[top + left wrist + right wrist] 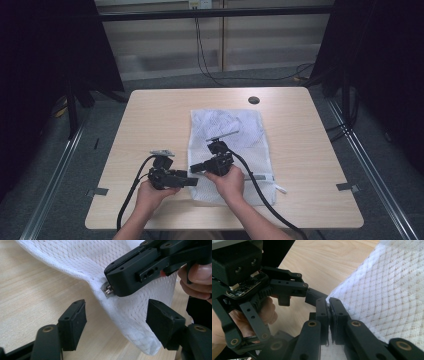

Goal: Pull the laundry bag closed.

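Mesh bag [227,150]: zip pull [108,290] was clamped by right tool [328,305]; left tool [116,320] half-open, nothing gripped, bag edge betw. jaws.

The table [150,115] was a pale wood-grain top with rounded corners, and a dark round cable port [254,100] sat near its far edge. Grey floor [100,125] surrounded it, with metal rails [55,175] running near to far on the left and right. Black curtains [45,45] hung on both sides. The far wall [250,40] showed light panels under a dark horizontal bar [215,12], and black cables [202,55] dropped from what seemed to be a socket. Lighting was dim and even.
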`<state>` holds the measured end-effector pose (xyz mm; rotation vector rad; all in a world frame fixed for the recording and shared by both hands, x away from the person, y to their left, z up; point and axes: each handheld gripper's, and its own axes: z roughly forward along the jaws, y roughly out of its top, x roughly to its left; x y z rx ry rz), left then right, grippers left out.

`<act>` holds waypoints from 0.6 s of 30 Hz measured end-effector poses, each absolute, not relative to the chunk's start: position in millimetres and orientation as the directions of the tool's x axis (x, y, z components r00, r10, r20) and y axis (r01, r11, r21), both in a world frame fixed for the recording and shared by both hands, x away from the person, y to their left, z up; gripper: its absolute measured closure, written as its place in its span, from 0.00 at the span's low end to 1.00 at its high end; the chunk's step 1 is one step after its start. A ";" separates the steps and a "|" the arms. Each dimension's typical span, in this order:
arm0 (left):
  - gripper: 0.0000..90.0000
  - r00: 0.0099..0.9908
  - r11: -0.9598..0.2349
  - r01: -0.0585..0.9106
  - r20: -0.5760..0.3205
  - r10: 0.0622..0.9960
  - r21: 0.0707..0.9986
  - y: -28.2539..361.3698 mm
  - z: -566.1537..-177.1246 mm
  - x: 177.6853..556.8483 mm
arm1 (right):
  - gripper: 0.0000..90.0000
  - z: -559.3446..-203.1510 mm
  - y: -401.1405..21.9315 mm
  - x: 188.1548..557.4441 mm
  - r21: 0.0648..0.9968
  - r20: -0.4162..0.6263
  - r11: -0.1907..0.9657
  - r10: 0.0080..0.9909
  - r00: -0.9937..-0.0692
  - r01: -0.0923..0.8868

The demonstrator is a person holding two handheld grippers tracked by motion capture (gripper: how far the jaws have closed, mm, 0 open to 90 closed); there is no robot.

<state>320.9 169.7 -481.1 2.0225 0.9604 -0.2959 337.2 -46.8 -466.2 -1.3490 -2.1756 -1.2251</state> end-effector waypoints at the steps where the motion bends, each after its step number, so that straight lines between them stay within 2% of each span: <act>1: 0.41 0.679 -0.344 0.722 -0.516 0.523 0.601 169.7 -481.0 321.1 | 0.95 -465.9 -46.9 337.1 0.507 0.630 0.193 0.582 -0.514 0.840; 3: 0.47 0.670 -0.334 0.731 -0.530 0.520 0.595 168.6 -481.0 321.2 | 0.95 -464.3 -47.1 337.1 0.510 0.628 0.191 0.582 -0.516 0.838; 10: 0.56 0.660 -0.332 0.740 -0.539 0.523 0.584 163.6 -482.9 320.8 | 0.95 -462.2 -48.2 336.2 0.516 0.628 0.188 0.580 -0.519 0.835; 11: 0.60 0.660 -0.329 0.740 -0.536 0.527 0.587 162.7 -483.0 320.1 | 0.95 -462.0 -47.9 335.4 0.519 0.623 0.194 0.581 -0.523 0.833; 18: 0.71 0.661 -0.347 0.741 -0.530 0.532 0.575 157.9 -483.3 318.9 | 0.95 -460.8 -47.7 334.3 0.523 0.622 0.194 0.579 -0.527 0.830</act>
